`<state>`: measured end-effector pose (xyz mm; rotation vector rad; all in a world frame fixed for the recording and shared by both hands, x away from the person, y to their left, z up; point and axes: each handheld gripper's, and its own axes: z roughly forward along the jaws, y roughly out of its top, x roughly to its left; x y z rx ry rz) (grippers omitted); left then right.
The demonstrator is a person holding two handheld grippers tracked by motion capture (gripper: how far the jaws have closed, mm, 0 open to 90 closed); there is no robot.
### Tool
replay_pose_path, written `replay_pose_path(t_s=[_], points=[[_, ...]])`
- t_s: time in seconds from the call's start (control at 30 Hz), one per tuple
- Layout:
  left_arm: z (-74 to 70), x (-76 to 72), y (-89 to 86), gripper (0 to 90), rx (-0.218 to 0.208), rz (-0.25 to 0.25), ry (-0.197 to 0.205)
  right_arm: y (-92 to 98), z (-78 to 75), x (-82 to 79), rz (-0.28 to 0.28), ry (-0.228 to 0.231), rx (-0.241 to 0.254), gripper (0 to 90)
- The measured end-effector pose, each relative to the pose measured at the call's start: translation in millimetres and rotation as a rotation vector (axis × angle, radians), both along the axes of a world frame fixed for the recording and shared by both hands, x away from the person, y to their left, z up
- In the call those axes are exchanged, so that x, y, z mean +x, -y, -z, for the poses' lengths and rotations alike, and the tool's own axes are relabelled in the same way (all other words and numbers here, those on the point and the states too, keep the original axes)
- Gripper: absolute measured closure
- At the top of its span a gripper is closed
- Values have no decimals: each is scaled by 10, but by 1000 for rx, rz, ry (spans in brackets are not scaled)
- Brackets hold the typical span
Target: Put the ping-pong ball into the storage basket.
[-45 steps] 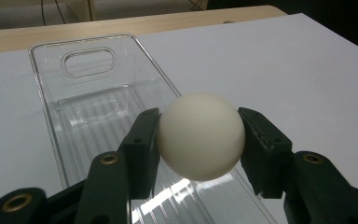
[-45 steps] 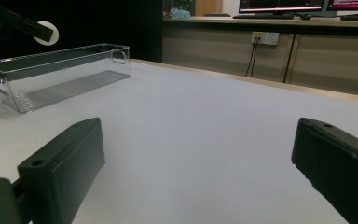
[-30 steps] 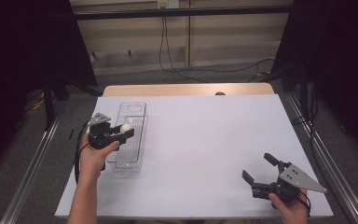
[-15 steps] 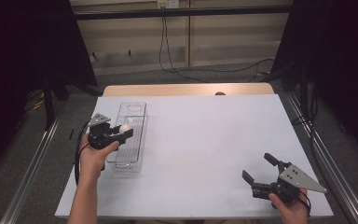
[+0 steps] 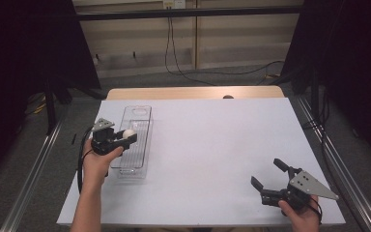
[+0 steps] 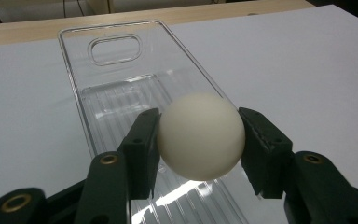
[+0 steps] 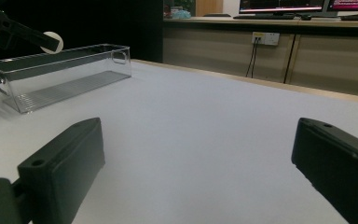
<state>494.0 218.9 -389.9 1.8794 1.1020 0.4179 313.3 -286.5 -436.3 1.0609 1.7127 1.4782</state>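
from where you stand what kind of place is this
Probably a lab or office workroom set up for recording: a white-topped table between black curtains, monitors on a back counter, cables across the carpet.

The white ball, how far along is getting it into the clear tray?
Done: the left gripper has the white ball pinched between its fingers. In hand: it hangs above the clear tray. Left: letting it go into the tray. The right gripper waits open.

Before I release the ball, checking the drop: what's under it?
The clear bin's ribbed floor, empty where visible. The ball and left gripper hide the part directly beneath.
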Motion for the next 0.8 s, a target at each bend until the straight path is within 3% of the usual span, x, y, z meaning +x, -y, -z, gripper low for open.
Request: replay_pose_path(t_s=[0.8], points=[[35,6,19,497,15,-7,0,-4,7,5,3,1,-4,19]])
